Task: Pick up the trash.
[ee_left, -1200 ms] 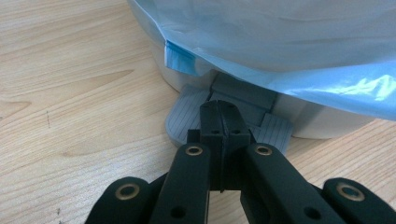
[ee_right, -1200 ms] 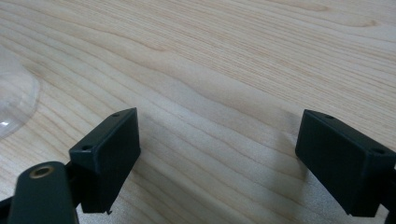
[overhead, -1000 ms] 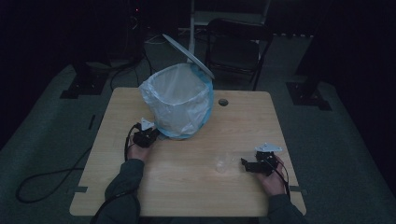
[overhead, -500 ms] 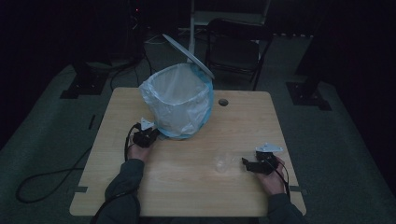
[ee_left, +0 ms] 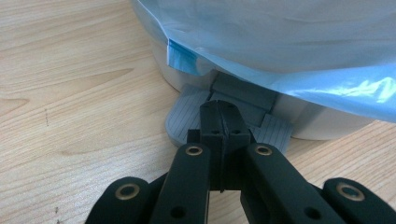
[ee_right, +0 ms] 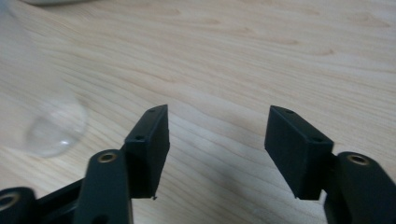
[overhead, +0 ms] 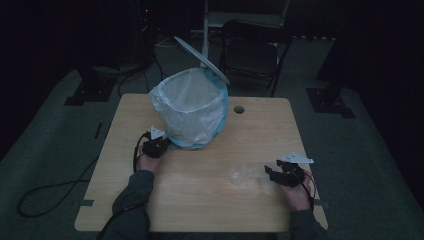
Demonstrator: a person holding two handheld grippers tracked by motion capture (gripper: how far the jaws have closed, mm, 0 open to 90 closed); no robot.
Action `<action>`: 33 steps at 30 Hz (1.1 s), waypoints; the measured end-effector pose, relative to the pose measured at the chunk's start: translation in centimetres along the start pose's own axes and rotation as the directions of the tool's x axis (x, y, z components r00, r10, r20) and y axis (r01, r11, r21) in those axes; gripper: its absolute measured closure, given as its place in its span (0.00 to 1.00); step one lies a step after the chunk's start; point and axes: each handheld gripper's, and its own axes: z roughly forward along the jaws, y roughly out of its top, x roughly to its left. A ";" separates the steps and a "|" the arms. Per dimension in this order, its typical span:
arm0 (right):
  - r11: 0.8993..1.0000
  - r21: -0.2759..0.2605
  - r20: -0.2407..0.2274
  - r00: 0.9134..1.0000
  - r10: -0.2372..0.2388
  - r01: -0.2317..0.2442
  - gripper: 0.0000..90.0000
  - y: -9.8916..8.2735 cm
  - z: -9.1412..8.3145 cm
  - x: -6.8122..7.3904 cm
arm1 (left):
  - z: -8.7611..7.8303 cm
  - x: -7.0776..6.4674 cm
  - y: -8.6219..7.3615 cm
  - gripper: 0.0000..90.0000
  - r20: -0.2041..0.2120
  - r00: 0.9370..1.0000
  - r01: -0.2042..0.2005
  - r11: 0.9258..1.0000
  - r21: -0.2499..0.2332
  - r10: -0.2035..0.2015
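the bin [overhead: 192, 112] stands on the table [overhead: 150, 210], left of centre toward the far edge, its lid [overhead: 201, 57] raised behind it. its pedal [ee_left: 187, 119] juts toward the near left, and the left gripper [overhead: 159, 145] sits on it. a clear cup [overhead: 242, 174] lies near right of the bin, with the right gripper [overhead: 272, 173] just to its right. a chair [overhead: 252, 47] stands on the floor beyond the table.

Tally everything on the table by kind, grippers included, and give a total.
Pedal bins with a blue liner bag: 1, the pedal bin
Clear plastic cups: 1, the clear cup, lying on the wood
Hand-held grippers: 2, the left gripper at the bin's pedal and the right gripper, with nothing between its fingers
Total: 4
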 end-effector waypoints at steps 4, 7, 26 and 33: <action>1.000 -0.016 -0.017 1.000 -0.022 0.022 0.51 0.6 -0.9 0.7 | 0.0 0.0 0.0 1.00 0.001 1.000 0.002 1.000 -0.001 -0.002; 0.999 -0.025 -0.025 0.999 -0.030 0.030 0.54 1.1 -1.5 1.0 | 0.0 0.0 0.0 1.00 0.001 1.000 0.001 1.000 -0.001 -0.001; 0.993 -0.080 -0.143 0.985 -0.092 0.081 0.61 3.9 -2.8 4.1 | 0.0 0.1 0.0 1.00 0.006 1.000 0.007 1.000 0.001 -0.007; 0.991 -0.079 -0.177 0.977 -0.122 0.109 0.62 4.6 -1.9 5.4 | 0.0 0.1 0.0 1.00 0.008 1.000 0.008 1.000 0.001 -0.008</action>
